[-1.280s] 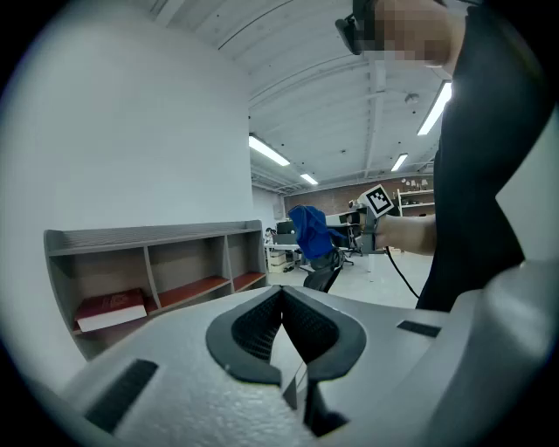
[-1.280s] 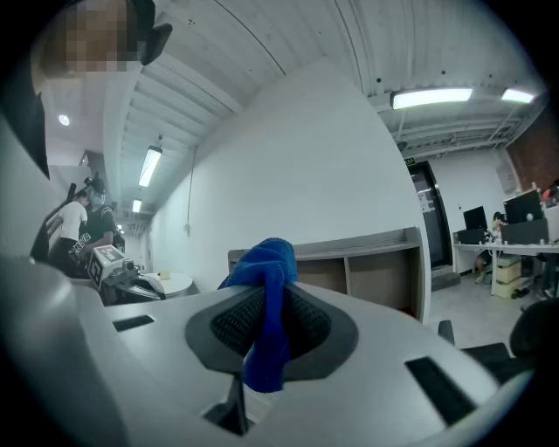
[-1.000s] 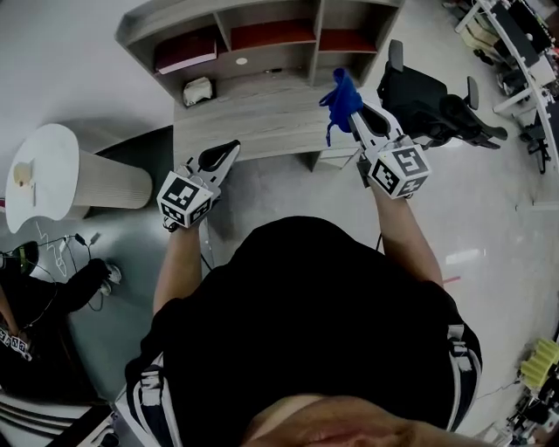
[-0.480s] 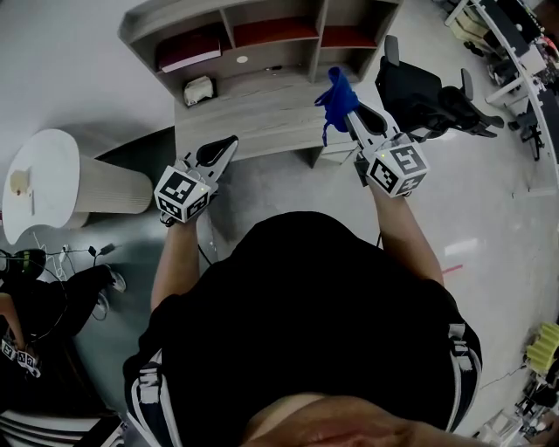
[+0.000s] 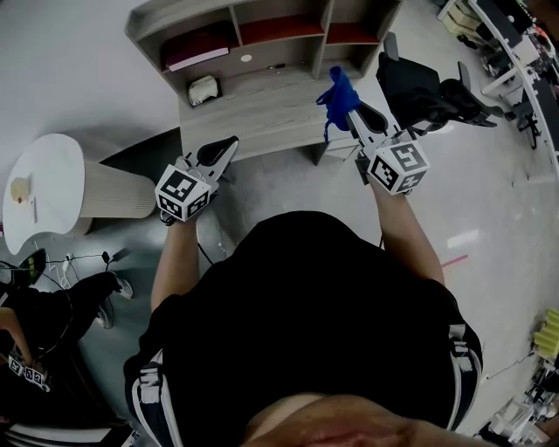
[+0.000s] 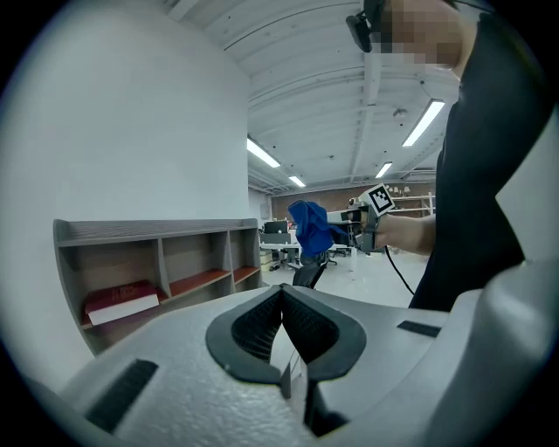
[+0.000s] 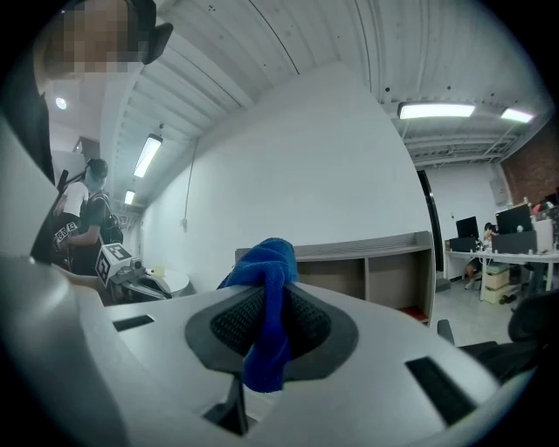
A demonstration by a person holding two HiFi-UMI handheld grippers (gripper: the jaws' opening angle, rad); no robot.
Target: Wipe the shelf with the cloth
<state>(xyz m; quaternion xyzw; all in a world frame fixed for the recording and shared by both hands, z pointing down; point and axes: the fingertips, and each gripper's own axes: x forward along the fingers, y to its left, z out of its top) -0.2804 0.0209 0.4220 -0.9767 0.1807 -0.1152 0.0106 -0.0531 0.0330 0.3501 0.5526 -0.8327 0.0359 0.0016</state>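
Pale grey office floor under a white wall, seen from overhead past the wearer's dark top. I log the following.

1. Shelf (image 5: 262, 26): low grey wood-grain unit against the wall. It has three open compartments with reddish floors, above a wider ledge (image 5: 262, 109).
2. Book (image 5: 194, 54): dark red, lying flat in the leftmost compartment.
3. Small white object (image 5: 202, 89): on the left part of the ledge. I cannot tell what it is.
4. Cloth (image 5: 338, 90): blue and bunched, held up in the air by the ledge's right end and clear of the shelf. In the right gripper view the fabric rises between the pads, folds over the top, and a tail hangs down in front.
5. Right gripper (image 5: 351, 112): clamped on the cloth and pointing toward the shelf.
6. Left gripper (image 5: 229, 148): its own view shows the jaws pressed together with nothing between them. It is held below the ledge's left half, well apart from the cloth.
7. Round white table (image 5: 44, 183): left of the shelf, with a small item on top.
8. Black office chair (image 5: 428, 87): just right of the shelf.
9. Second person (image 5: 35, 323): in dark clothes, at the lower left edge.
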